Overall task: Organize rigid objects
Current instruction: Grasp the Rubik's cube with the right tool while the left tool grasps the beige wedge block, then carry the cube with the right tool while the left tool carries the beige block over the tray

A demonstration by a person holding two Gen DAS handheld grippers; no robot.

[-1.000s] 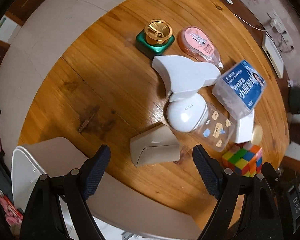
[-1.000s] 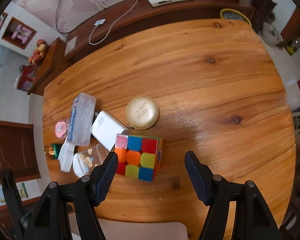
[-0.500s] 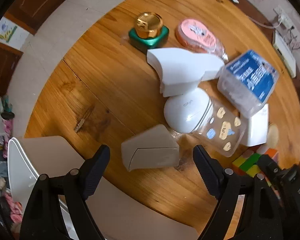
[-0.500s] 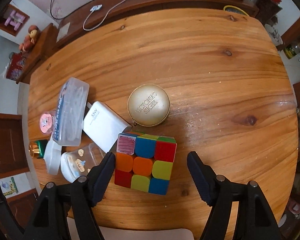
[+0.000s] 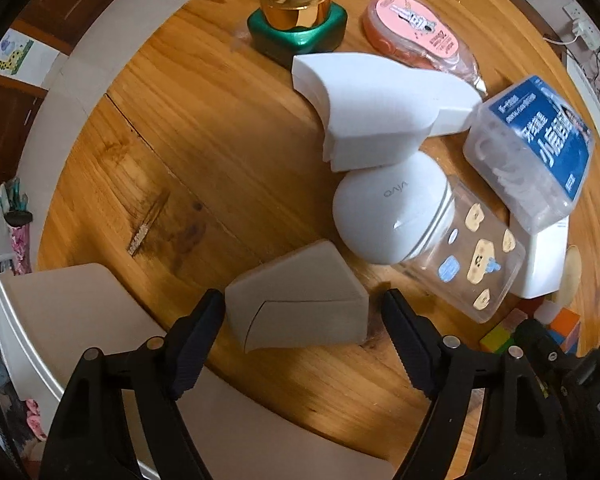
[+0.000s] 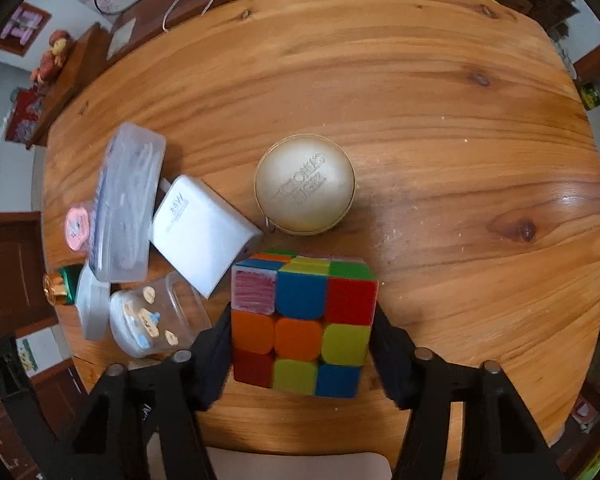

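L gripper [image 5: 302, 336] sits low over the tabletop [image 5: 204, 152], fingers [image 5: 198, 336] spread to either side of the beige box [image 5: 296, 316]. L pad is right at the box's edge, R pad just off it w/ a small gap; can't tell if either touches. Not clamped. Box lies near the tabletop's front edge, just in front of the white case [image 5: 392, 216]. Behind that: white wedge box [image 5: 372, 108], green jar w/ gold lid [image 5: 296, 20], pink tape [image 5: 412, 32]. Blue-label box [image 5: 540, 140] to the right, clear case [image 5: 472, 264] beside the white case.

R gripper [image 6: 302, 350] straddles the cube [image 6: 304, 320], fingers [image 6: 214, 356] spread wide, pads close along both sides; contact unclear, no firm squeeze seen. Cube sits on the tabletop, just in front of the round tin [image 6: 304, 184] and next to the charger [image 6: 204, 232].
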